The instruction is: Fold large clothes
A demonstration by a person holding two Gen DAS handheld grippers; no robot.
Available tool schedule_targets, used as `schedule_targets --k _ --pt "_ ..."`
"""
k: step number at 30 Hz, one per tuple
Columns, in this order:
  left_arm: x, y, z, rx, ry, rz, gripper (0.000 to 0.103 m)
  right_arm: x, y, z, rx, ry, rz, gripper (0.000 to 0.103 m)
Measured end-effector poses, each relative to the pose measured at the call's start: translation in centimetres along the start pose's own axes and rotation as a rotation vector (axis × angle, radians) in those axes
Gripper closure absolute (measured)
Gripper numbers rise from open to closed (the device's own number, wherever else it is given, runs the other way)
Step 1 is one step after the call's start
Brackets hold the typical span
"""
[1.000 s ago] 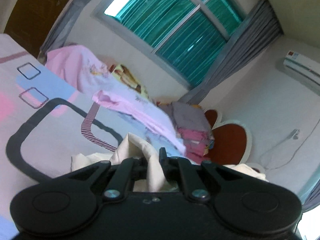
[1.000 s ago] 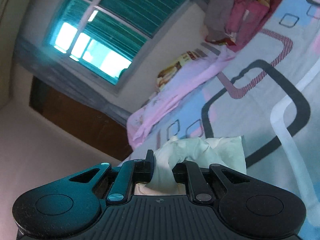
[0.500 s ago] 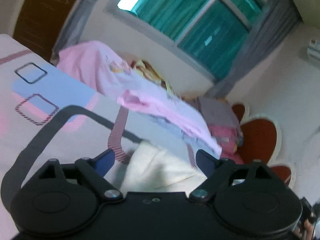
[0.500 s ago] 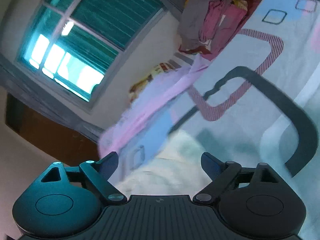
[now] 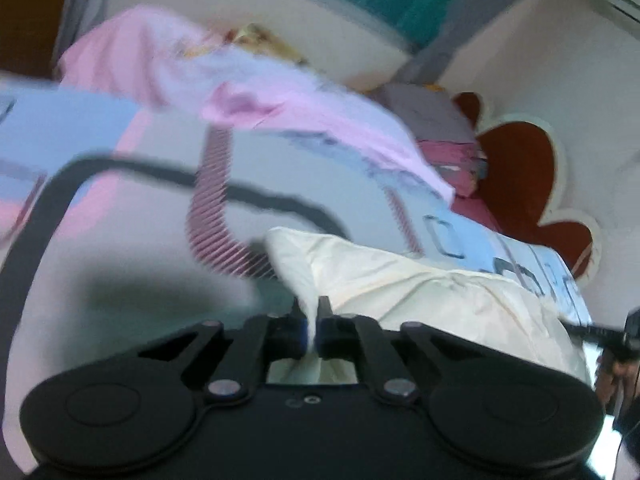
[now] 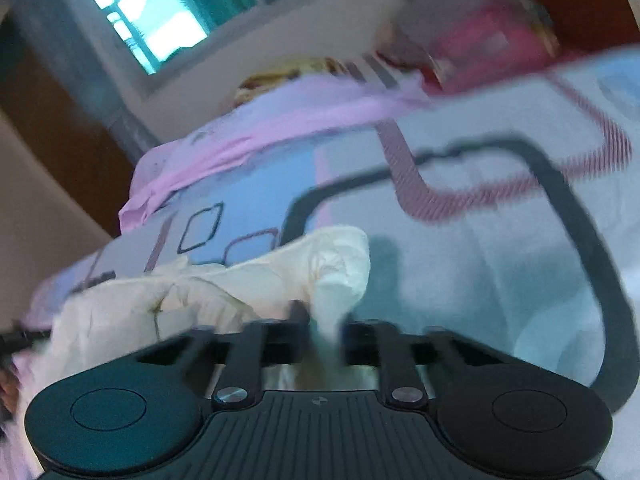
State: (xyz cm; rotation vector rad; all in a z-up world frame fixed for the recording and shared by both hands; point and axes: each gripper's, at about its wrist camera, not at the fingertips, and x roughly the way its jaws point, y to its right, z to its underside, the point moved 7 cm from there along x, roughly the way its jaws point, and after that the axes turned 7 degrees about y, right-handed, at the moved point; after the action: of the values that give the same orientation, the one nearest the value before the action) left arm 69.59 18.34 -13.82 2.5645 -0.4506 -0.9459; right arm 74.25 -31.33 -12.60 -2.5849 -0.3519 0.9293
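A cream-white garment (image 5: 420,284) lies bunched on the patterned bed sheet (image 5: 132,256). My left gripper (image 5: 309,312) is shut on a fold at its left end. In the right wrist view the same garment (image 6: 224,284) spreads to the left, and my right gripper (image 6: 322,316) is shut on a fold at its right end. Both views are blurred by motion. The cloth under the gripper bodies is hidden.
A pink quilt (image 5: 248,92) lies along the far side of the bed. A pile of grey and red clothes (image 5: 444,132) sits by the red headboard (image 5: 520,168). A window with teal curtains (image 6: 168,12) is behind. The other gripper's tip (image 5: 624,336) shows at right.
Both grippers held the garment, opened and let it go half a second ago, and are now shut on new folds of it lower on the bed.
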Motion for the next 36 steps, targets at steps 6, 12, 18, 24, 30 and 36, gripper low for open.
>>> schedule_targets --k 6,12,18,24,30,36 --pt "-3.9 0.3 -2.4 -0.03 0.217 0.096 0.1 -2.6 -0.3 -2.1 -0.046 0.19 0.003 0.095" --pt "0.9 -1.2 -1.4 -0.029 0.097 -0.037 0.1 2.3 1.1 -0.4 -0.042 0.08 0.122 0.095" --pt "4.4 -2.6 1.3 -0.046 0.014 -0.071 0.099 4.8 3.4 3.3 -0.013 0.033 0.158 0.096" --pt "4.2 -2.8 1.4 -0.067 0.025 -0.061 0.089 4.5 3.2 3.2 -0.056 0.019 0.166 0.096" --pt "-2.1 -2.3 0.0 -0.029 0.215 -0.217 0.023 -1.0 1.9 1.1 -0.096 0.108 0.264 0.018" --pt "-9.5 3.7 1.0 -0.027 0.353 -0.134 0.035 -8.3 -3.8 2.5 -0.198 0.203 0.178 0.044"
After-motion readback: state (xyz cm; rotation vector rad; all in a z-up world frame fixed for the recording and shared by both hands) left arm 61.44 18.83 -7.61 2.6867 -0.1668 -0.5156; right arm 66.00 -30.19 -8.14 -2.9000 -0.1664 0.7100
